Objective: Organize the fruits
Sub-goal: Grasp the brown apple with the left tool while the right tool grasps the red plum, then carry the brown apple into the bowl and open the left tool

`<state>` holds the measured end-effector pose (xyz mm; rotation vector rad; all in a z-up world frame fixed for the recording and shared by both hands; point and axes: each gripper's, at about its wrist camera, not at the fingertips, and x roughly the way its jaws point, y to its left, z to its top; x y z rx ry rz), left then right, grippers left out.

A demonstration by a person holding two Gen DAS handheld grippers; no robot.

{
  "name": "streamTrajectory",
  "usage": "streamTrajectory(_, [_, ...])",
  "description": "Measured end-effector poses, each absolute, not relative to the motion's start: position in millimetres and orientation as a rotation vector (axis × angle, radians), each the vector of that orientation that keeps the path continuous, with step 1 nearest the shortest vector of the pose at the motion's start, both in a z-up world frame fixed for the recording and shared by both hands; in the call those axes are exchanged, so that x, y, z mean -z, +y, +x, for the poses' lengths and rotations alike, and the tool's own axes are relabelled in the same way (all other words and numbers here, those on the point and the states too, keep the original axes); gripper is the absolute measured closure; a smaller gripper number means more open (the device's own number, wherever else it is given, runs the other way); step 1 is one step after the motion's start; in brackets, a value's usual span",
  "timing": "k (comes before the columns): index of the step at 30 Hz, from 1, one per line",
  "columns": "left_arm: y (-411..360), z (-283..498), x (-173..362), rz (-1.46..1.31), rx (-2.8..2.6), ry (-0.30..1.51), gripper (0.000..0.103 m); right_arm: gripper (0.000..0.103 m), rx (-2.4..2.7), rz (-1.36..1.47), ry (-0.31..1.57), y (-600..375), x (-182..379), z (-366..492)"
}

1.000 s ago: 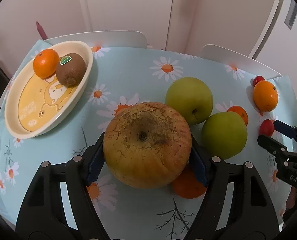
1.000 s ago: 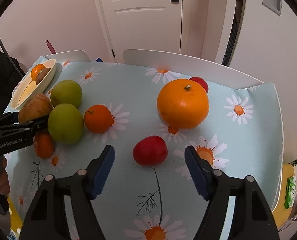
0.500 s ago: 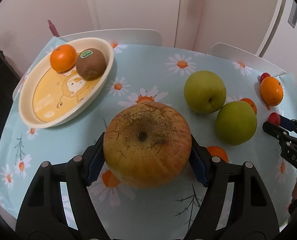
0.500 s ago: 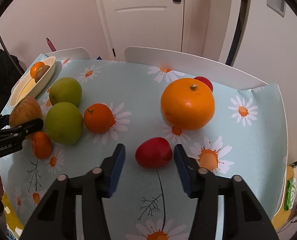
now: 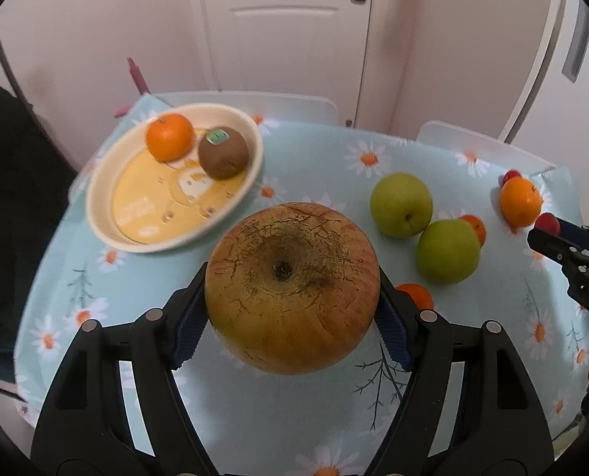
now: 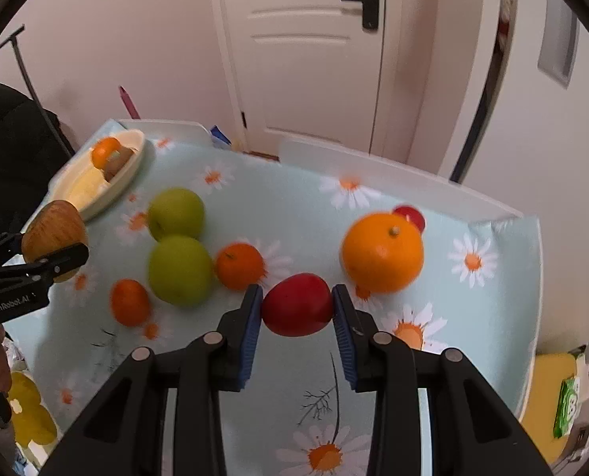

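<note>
My left gripper point(image 5: 292, 313) is shut on a large yellow-red apple point(image 5: 292, 287) and holds it above the table, near the cream plate point(image 5: 108, 166). The plate holds a tangerine point(image 5: 170, 137) and a kiwi point(image 5: 223, 152). My right gripper point(image 6: 297, 315) is shut on a small red fruit point(image 6: 296, 304), its blue pads point(image 6: 250, 317) pressing both sides. Two green apples point(image 6: 179, 269), a tangerine point(image 6: 239, 265), a smaller one point(image 6: 129, 302), a big orange point(image 6: 382, 252) and another red fruit point(image 6: 411, 214) lie on the cloth. The held apple also shows in the right wrist view point(image 6: 54, 234).
The daisy tablecloth point(image 6: 286, 198) covers a small table with white chair backs point(image 6: 393, 166) behind it and a door beyond. A dark garment point(image 5: 8, 182) hangs at the left edge. A yellow object point(image 6: 548, 373) sits past the table's right edge.
My left gripper rose and drew back with the apple, so the plate now sits closer to centre. My right gripper closed from wide open onto the small red fruit.
</note>
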<state>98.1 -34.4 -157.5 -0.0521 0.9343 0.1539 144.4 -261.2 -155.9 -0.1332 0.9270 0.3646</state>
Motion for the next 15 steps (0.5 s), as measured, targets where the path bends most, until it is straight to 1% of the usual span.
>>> streamTrajectory(8, [-18, 79, 116, -0.051, -0.194, 0.873, 0.024, 0.07, -0.438, -0.157, 0.874, -236, 114, 135])
streamTrajectory(15, [16, 67, 88, -0.041, -0.194, 0.831, 0.024, 0.07, -0.478, -0.182, 0.834, -196, 81, 122])
